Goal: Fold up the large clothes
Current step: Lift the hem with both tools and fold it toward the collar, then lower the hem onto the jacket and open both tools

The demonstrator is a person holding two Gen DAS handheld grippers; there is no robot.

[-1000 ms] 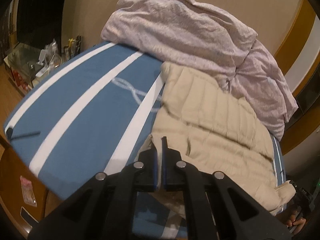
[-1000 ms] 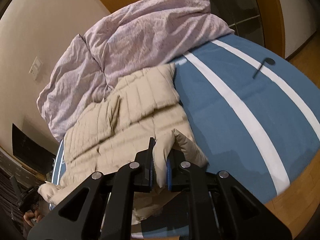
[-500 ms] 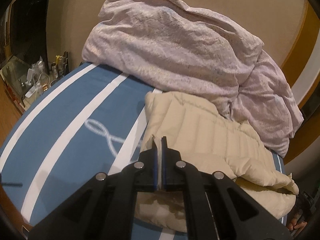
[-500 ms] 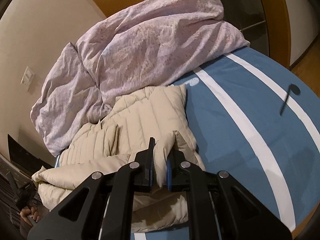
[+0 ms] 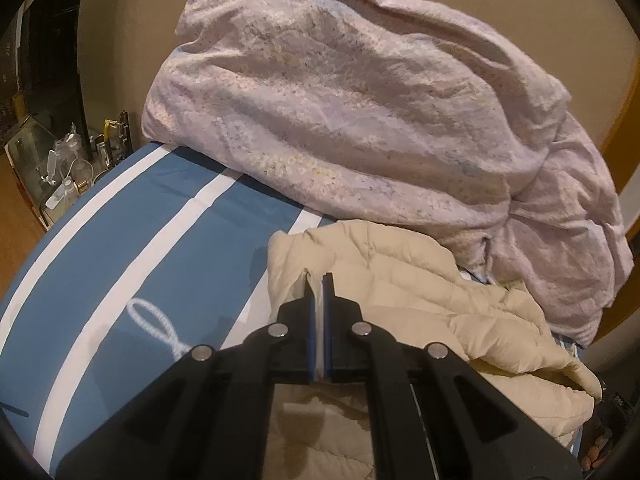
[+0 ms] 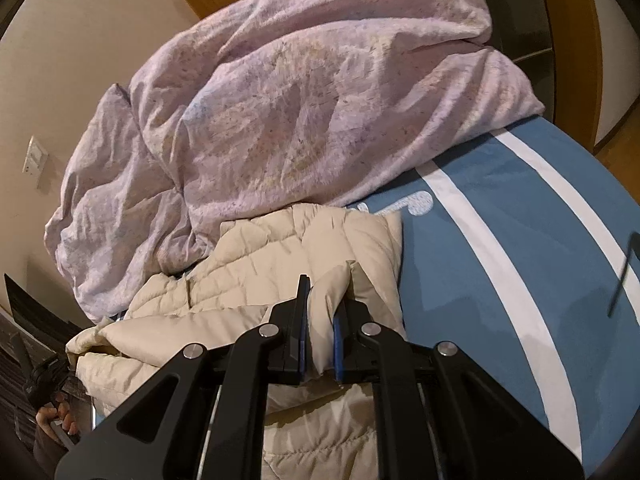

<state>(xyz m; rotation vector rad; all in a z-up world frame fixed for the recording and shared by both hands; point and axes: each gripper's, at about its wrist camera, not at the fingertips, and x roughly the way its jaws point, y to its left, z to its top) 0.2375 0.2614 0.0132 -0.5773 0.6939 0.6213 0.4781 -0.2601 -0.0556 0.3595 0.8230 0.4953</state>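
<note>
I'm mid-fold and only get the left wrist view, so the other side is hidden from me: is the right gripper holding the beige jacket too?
Observer: Yes. The right gripper is shut on a puffy fold of the beige jacket.
Operator: Where does the jacket's far corner end on that side?
Observer: It lies right beside a white embroidered patch on the blue bedding.
Operator: And the pink duvet over there?
Observer: The pink duvet is heaped just beyond the jacket's far edge, and its right end rests on the blue bedding.
</note>
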